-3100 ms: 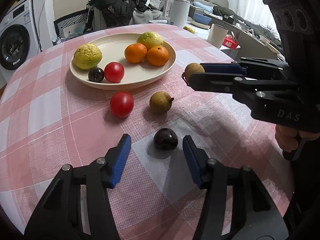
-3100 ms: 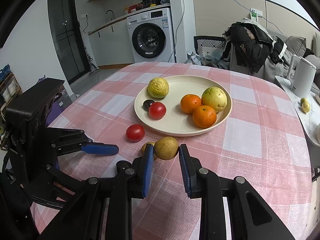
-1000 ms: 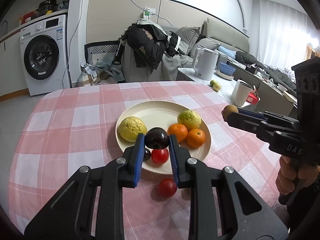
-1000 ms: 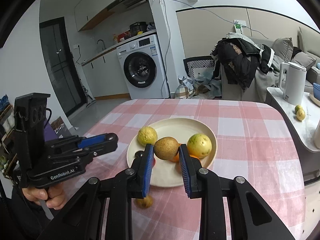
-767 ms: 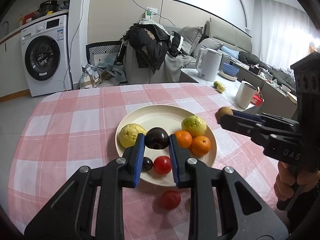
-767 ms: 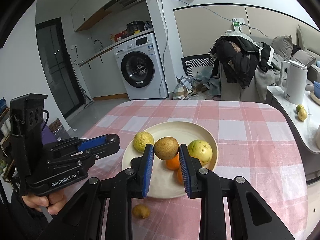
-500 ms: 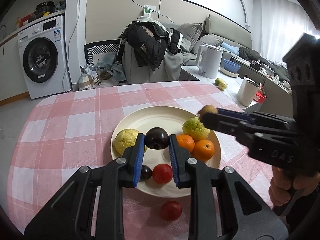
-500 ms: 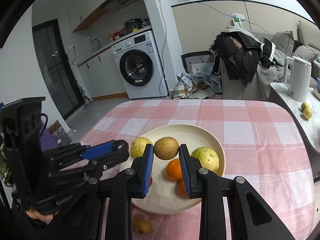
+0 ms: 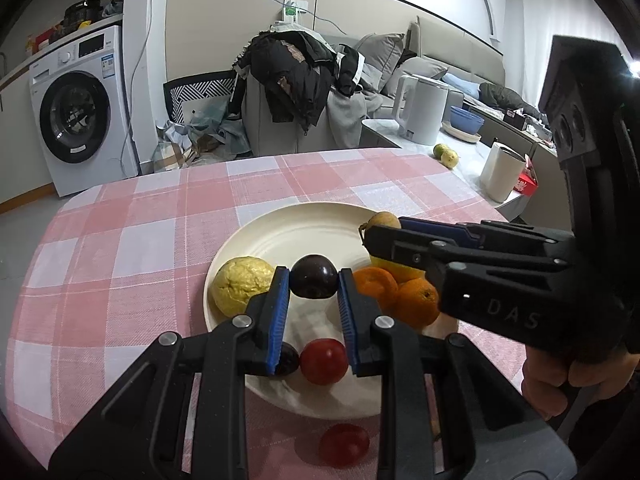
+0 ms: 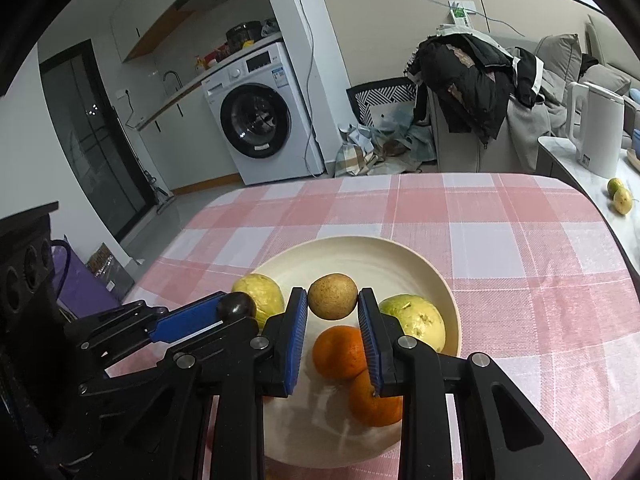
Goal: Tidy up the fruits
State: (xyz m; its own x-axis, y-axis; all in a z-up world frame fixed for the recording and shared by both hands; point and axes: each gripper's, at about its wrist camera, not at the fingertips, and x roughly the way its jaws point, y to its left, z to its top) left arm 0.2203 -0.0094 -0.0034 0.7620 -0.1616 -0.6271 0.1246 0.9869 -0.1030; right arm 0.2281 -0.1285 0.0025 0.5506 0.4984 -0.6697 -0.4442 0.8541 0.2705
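Left gripper [image 9: 313, 286] clamped on dark purple round plum [image 9: 313, 281], right gripper [image 10: 333, 300] on brown round fruit [image 10: 333, 296]; both poised above round cream plate [image 10: 384, 250], presumably for release. Small red tomato [image 9: 345, 444] at plate's six o'clock, on pink checked tablecloth [image 9: 120, 240].

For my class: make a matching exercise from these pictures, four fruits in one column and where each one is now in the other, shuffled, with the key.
Fruits
1. dark plum
2. brown pear
3. yellow guava
4. red tomato

Places
A. on the tablecloth, off the plate
B. in the right claw
C. lying on the plate
D. in the left claw

Pairs: 1-D, 2-B, 3-C, 4-A
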